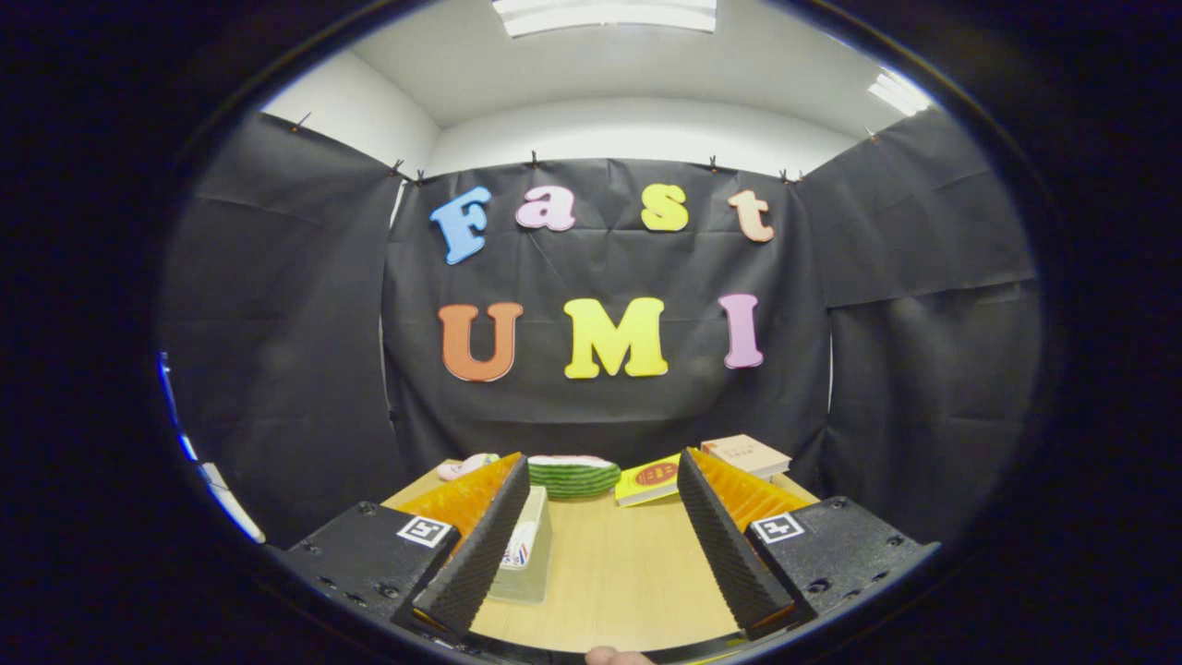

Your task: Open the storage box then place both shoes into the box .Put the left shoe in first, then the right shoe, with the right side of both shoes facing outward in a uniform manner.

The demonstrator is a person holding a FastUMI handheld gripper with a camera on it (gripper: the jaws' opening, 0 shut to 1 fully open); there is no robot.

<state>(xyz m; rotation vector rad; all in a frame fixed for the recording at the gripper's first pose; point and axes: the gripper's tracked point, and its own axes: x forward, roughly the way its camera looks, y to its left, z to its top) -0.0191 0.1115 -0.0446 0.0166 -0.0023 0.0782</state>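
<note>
Black cloth (600, 406) makes the booth's wall, hanging in creased panels from twelve o'clock round to three and nine, with pale ceiling and strip lights (605, 14) above it. Below it, toward six o'clock, a light wooden tabletop (619, 573) runs from the cloth's foot down between the fingers.

Gripper (605, 471) stands wide open — its two ribbed fingers (480, 545) splay apart, one at seven o'clock and one at five, with bare wood between them and nothing held. Each finger's block carries a small square marker (425, 531).

Just inside the seven o'clock finger, touching or nearly touching its inner face, lies a clear plastic storage box (528, 550), small from this angle, with a label on its near end; whether its lid is on or off I cannot tell. Beyond the fingertips, at the far edge of the table near twelve o'clock, sits a green-striped, watermelon-like object (574, 476) with a pale top. To its right lies a yellow book (648, 478), and past the five o'clock fingertip a pale book (746, 454) rests flat. At eleven o'clock, partly hidden behind the other fingertip, peeks a small pinkish thing (466, 465) — too hidden to identify. At six o'clock, a bit of fingertip from the person's hand (617, 657) shows.
</note>
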